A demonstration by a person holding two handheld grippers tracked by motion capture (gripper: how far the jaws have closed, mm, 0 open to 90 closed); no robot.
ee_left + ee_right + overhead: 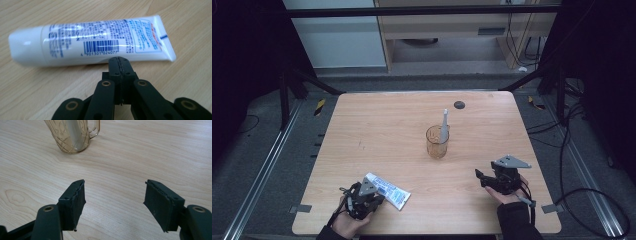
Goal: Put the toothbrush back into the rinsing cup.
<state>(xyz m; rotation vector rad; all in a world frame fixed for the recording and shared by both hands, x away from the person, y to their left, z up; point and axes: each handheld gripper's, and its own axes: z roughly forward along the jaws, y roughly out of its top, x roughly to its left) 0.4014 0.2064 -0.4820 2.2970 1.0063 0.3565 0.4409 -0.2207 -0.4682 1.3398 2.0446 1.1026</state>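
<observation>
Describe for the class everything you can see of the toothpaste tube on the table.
The toothpaste tube is white, glossy plastic with blue print, a barcode and a red-edged panel near its flat crimped end. A broad white cap closes the other end. It lies flat on its side on the wooden table, near the front edge. The left hand-held gripper, jaws shut and empty, sits just before the tube's long side; whether its tips touch it is unclear.

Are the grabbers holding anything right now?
No, nothing. The left gripper is shut empty beside the toothpaste tube; the right gripper is open over bare table.
</observation>
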